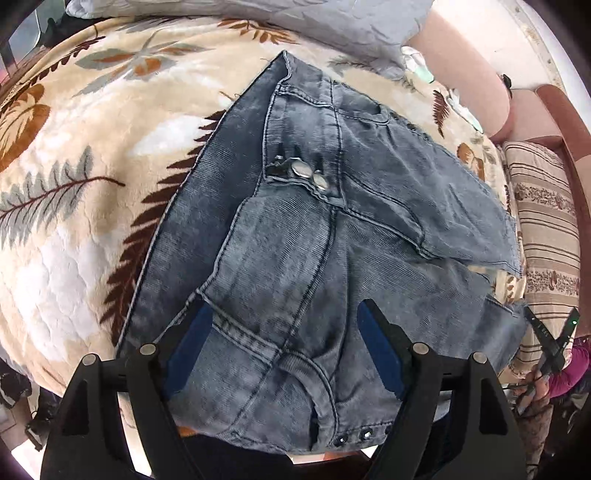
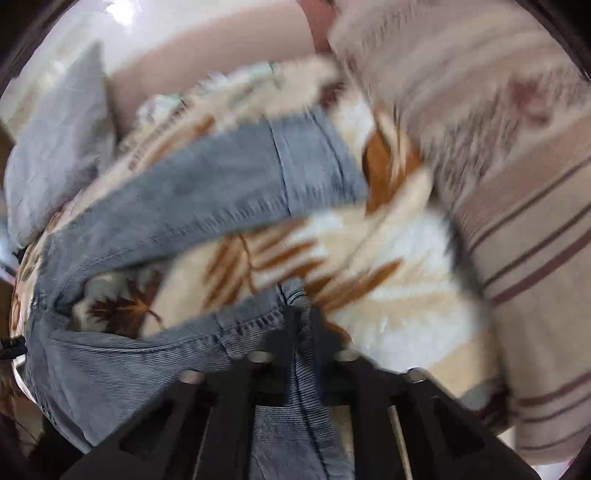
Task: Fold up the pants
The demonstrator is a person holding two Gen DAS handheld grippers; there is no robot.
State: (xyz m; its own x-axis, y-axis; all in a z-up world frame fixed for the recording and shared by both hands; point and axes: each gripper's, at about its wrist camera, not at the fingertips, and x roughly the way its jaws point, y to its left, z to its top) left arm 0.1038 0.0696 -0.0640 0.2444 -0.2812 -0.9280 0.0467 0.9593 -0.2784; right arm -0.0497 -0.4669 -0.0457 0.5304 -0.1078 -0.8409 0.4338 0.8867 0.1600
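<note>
Grey-blue jeans (image 1: 332,221) lie on a leaf-patterned blanket (image 1: 92,166), with two metal waist buttons (image 1: 308,175) showing. My left gripper (image 1: 284,328) hovers open over the jeans' upper part, its blue pads (image 1: 192,332) wide apart and nothing pinched between them. In the blurred right wrist view, my right gripper (image 2: 301,314) is shut on the hem end of one jeans leg (image 2: 147,354), and denim runs back between its fingers. The other leg (image 2: 207,199) lies across the blanket (image 2: 388,277) beyond. The right gripper (image 1: 546,336) also shows at the far right of the left wrist view.
A grey pillow (image 1: 258,22) lies at the far end of the bed. A striped cushion (image 1: 546,221) borders the right side, beside pink upholstery (image 1: 461,55). A hand in a pink sleeve (image 1: 569,369) carries the right gripper. The bed's edge runs along the bottom of the left wrist view.
</note>
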